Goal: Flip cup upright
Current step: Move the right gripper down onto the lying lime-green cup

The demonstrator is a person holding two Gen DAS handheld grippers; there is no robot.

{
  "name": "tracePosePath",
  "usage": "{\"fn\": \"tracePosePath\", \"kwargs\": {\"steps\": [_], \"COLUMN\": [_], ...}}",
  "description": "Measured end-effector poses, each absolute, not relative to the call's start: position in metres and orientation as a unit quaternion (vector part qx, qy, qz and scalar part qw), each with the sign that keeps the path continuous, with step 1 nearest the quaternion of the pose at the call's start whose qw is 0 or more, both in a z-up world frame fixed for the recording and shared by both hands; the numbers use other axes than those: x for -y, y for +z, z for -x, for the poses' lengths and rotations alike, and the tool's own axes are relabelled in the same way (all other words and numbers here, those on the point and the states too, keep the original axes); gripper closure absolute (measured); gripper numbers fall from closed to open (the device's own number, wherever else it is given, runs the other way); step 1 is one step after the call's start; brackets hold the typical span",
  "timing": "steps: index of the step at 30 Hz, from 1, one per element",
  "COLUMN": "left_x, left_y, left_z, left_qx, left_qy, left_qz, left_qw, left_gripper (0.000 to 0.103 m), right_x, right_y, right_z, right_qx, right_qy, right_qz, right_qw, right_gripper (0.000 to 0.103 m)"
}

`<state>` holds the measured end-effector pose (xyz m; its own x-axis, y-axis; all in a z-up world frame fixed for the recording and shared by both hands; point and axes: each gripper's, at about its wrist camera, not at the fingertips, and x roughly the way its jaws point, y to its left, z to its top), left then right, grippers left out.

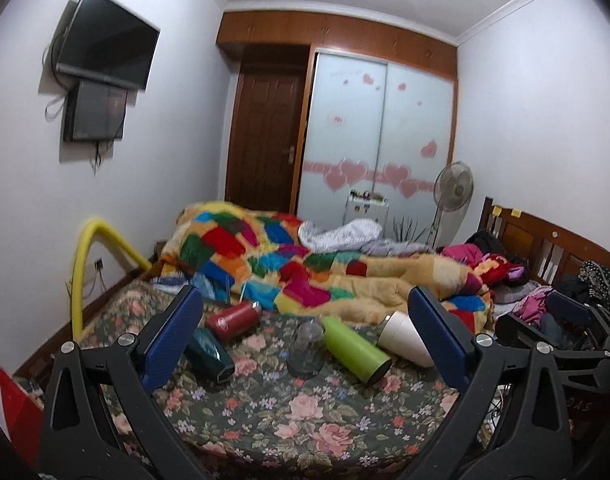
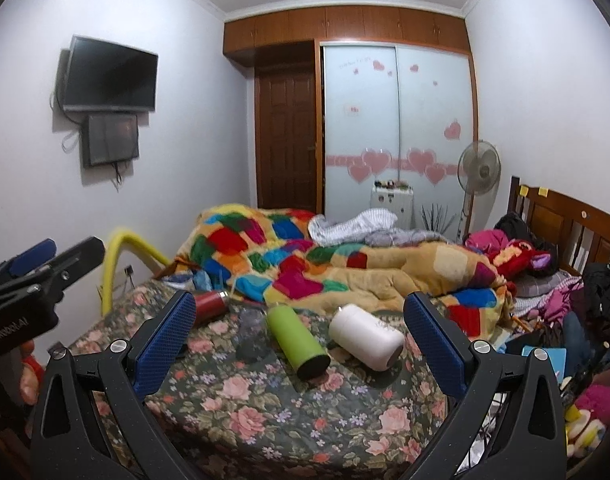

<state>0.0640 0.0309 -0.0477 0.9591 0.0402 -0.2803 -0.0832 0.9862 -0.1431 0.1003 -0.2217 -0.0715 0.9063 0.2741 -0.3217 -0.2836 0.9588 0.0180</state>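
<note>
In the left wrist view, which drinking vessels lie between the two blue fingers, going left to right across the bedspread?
Dark green bottle → red bottle → clear glass cup → lime green bottle → white cup. The glass cup stands inverted, mouth down; the other four lie on their sides.

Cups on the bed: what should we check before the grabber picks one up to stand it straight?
1. Left gripper open: ok.
2. Right gripper open: ok.
3. Both grippers empty: ok.
4. Green cup between the right gripper's fingers in view, lying on its side: ok.
5. White cup touching the green cup: cannot tell.
6. Clear glass beside the green cup, possibly in the way: not ok.
</note>
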Motion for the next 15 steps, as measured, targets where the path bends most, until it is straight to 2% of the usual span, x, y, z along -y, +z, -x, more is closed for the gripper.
{"fn": "tracePosePath", "kwargs": {"steps": [15], "left_x": [-0.061], "left_y": [-0.149], "left_z": [-0.158], "left_qx": [-0.266], "left_qy": [0.077], "left_qz": [0.095], "left_qw": [0.956], "left_gripper": [0.000], "right_x": [0.209], "right_y": [-0.163], "right_z": [-0.217], "right_qx": [-0.346], "right_qy": [0.141], "right_qz": [0.053], "right_qw": [0.926], "right_gripper": [0.000]}}
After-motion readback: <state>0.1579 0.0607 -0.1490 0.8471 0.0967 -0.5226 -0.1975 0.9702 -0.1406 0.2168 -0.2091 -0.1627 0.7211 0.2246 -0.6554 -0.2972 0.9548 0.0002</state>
